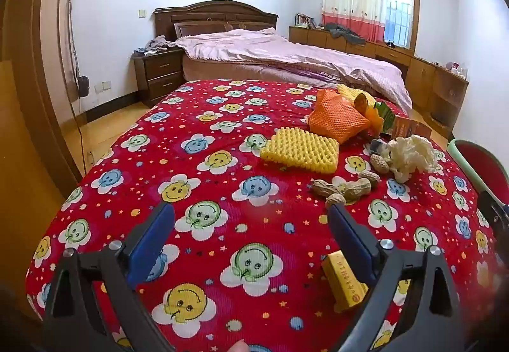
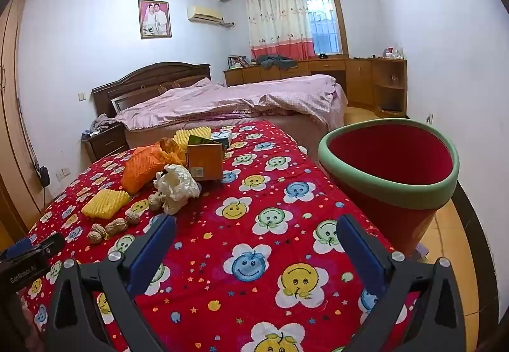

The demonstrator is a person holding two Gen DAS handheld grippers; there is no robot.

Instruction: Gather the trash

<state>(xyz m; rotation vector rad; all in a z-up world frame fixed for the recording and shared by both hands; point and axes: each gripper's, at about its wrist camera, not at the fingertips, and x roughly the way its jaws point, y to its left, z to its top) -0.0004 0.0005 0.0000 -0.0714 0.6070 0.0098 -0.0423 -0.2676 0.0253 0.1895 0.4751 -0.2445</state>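
Both claws stand wide apart and grip nothing: the left claw (image 1: pixel 251 218) and the right claw (image 2: pixel 256 231) hover over a red cloth printed with smiling flower faces (image 1: pixel 222 135) that covers the surface. In the left wrist view, the trash lies toward 1 o'clock of the left claw: a yellow foam fruit net (image 1: pixel 299 150), an orange foam fruit net (image 1: pixel 338 115), a crumpled white tissue (image 1: pixel 410 156), and several peanut shells (image 1: pixel 350 188). A small yellow carton with red printed characters, too small to read (image 1: pixel 345 283), lies just beside the left claw's right finger. In the right wrist view, an orange cardboard box bearing a small white barcode label (image 2: pixel 205 162) stands at 11 o'clock, touching the tissue. A red bin with a green rim (image 2: pixel 391 173) stands at 2 o'clock, off the cloth's edge. The left device, at 9 o'clock, carries the lettering "GenRobot.AI" (image 2: pixel 24 275).
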